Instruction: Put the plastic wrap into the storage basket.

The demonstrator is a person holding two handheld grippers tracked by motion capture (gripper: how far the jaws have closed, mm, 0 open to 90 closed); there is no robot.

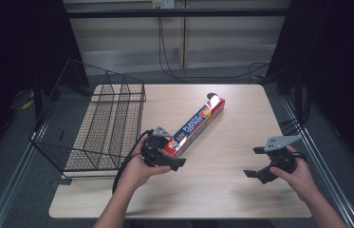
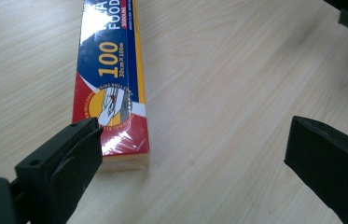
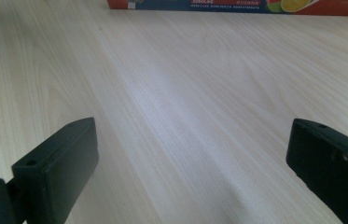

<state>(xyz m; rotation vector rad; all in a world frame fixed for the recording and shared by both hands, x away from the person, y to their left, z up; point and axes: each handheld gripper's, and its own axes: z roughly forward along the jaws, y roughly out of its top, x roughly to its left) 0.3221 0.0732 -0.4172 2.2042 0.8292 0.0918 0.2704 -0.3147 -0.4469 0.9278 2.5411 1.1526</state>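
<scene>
A long plastic wrap box lies flat and slantwise on the wooden counter, its far end toward the far edge and its near end close to the middle. The left gripper sits at that near end with its fingers spread, one of them just beside the box's corner. The right gripper hovers near the right edge, fingers spread over bare wood. A wire basket stands along the left edge.
</scene>
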